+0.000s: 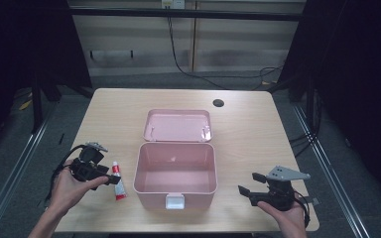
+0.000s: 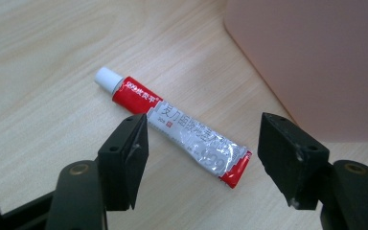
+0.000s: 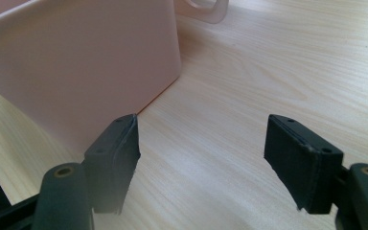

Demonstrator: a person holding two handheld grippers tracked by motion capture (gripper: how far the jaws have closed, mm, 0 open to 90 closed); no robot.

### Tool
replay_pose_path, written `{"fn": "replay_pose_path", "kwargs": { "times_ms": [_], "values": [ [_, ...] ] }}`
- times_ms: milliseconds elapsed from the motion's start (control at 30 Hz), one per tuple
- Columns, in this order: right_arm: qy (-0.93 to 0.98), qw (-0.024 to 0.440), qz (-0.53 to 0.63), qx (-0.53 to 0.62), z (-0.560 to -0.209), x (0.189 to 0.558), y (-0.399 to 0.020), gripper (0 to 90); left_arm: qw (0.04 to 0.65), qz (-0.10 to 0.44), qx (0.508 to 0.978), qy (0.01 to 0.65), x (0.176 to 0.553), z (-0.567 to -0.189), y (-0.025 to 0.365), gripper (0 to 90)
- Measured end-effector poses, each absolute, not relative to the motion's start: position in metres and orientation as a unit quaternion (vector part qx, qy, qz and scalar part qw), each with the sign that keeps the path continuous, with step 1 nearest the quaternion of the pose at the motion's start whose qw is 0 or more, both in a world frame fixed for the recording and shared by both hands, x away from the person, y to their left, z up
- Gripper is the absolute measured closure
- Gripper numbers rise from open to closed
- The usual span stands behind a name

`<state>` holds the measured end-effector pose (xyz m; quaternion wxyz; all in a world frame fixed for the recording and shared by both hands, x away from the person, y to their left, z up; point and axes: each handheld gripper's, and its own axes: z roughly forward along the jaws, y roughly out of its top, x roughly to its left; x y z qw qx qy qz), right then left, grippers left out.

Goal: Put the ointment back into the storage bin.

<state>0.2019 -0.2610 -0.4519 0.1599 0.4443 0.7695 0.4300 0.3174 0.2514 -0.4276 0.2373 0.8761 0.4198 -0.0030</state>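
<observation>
A small red-and-white tube (image 1: 118,182) with a white cap lies flat on the wooden table (image 1: 248,129), just left of an open pink box (image 1: 138,171). In the left gripper view the tube (image 2: 172,122) lies ahead of and below the jaws. My left gripper (image 1: 110,177) (image 2: 203,128) is open, hovering over the tube's crimped end without touching it. My right gripper (image 1: 250,183) (image 3: 201,127) is open and holds nothing. It stays low over the table right of the box (image 3: 86,62), pointing at its side wall.
The box's pink lid (image 1: 178,126) lies folded back flat behind it. A pale latch (image 1: 174,201) hangs on the box's front wall. A round cable hole (image 1: 218,103) sits near the table's far edge. Dark floor and cables surround the table.
</observation>
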Motion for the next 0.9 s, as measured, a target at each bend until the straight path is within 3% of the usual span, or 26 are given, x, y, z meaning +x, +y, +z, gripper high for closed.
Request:
{"fn": "replay_pose_path", "kwargs": {
  "times_ms": [367, 467, 900],
  "values": [
    [0.771, 0.156, 0.427, 0.446, -0.453, 0.203, -0.261, 27.8, 0.2, -0.028, 0.877, 0.436, 0.333, -0.434, 0.245, 37.7],
    [0.772, 0.156, 0.426, 0.446, -0.453, 0.203, -0.261, 27.7, 0.185, -0.008, 0.875, 0.448, 0.335, -0.437, 0.244, 38.1],
    [0.773, 0.155, 0.423, 0.446, -0.454, 0.203, -0.261, 27.7, 0.154, -0.022, 0.871, 0.467, 0.347, -0.45, 0.232, 40.1]
  ]
}}
